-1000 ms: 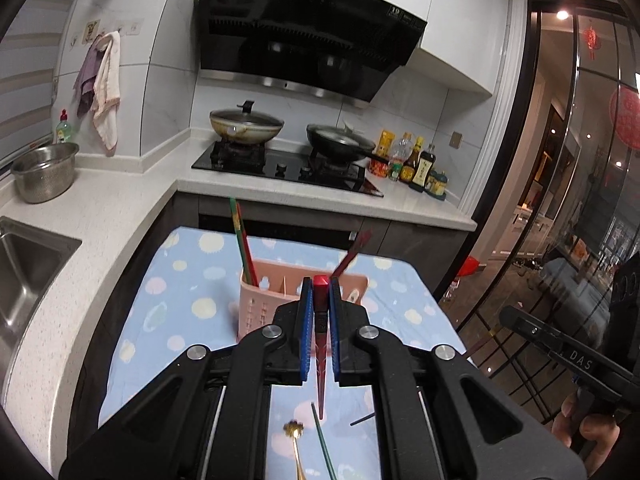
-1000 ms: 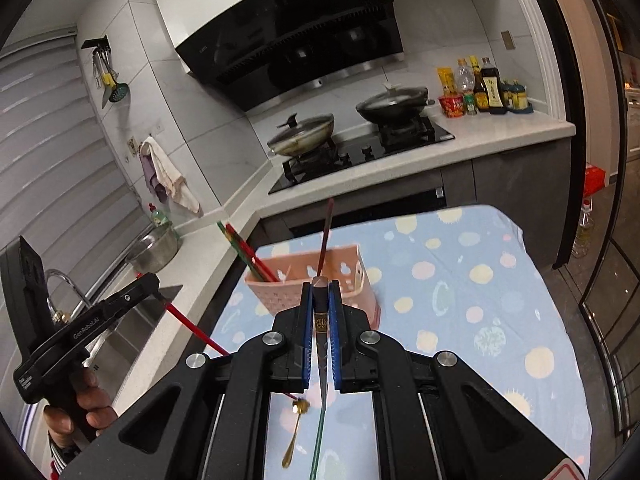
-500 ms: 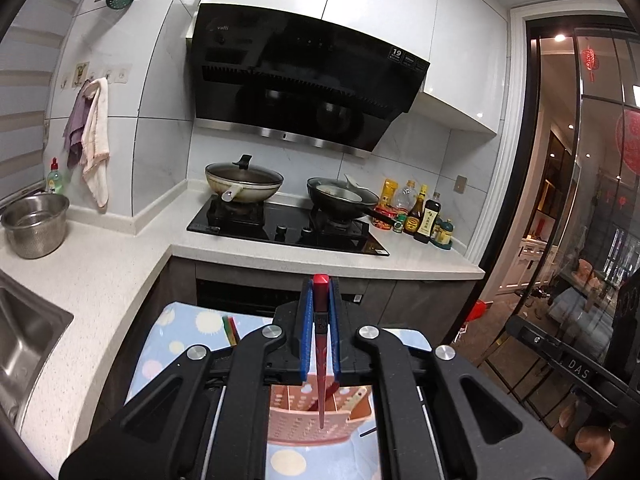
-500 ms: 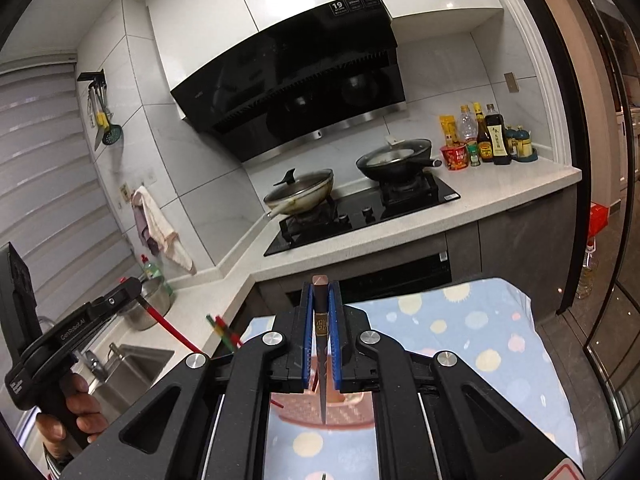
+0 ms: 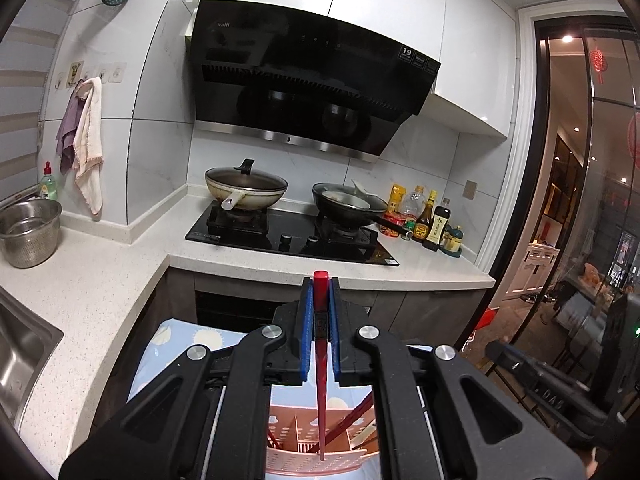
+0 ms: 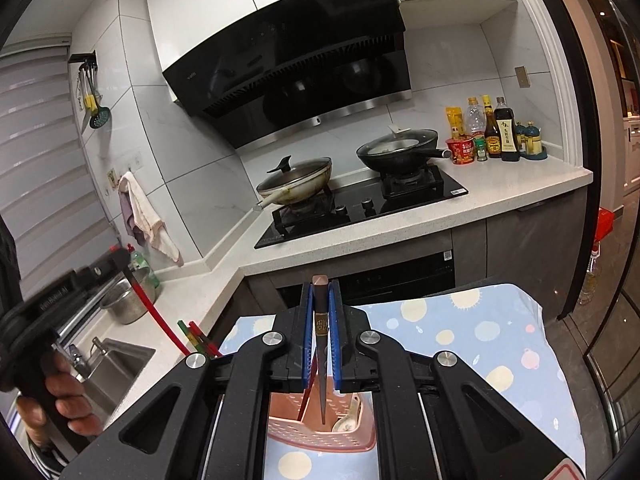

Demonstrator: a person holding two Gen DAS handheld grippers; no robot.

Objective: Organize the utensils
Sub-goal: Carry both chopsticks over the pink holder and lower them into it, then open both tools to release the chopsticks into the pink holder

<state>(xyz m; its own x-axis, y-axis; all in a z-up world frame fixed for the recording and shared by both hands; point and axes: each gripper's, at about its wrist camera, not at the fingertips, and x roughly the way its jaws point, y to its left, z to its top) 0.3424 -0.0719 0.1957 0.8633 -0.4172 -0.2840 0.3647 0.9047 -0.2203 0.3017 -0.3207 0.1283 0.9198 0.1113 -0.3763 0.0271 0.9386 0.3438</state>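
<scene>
My left gripper (image 5: 320, 320) is shut on a red chopstick (image 5: 321, 380) that hangs tip-down over the pink utensil caddy (image 5: 316, 460). My right gripper (image 6: 320, 320) is shut on a dark brown chopstick (image 6: 321, 372) whose tip points down into the same pink caddy (image 6: 320, 436). The caddy stands on the blue dotted tablecloth (image 6: 480, 336). It holds red chopsticks (image 5: 352, 416), a white spoon (image 6: 347, 420), and red and green chopsticks (image 6: 198, 336) at its left end. The left gripper with its red chopstick (image 6: 154, 312) also shows in the right wrist view.
A white counter (image 5: 80, 280) wraps around the table's left and far sides. It carries a hob with two pans (image 5: 288, 200), sauce bottles (image 5: 428, 220), a steel pot (image 5: 28, 232) and a sink (image 6: 116, 364). A glass door (image 5: 580, 240) is at the right.
Both grippers have lifted and tilted up with their chopsticks. The caddy has dropped to the bottom of both views, with the chopstick tips now over it. The utensils lying on the cloth are out of view.
</scene>
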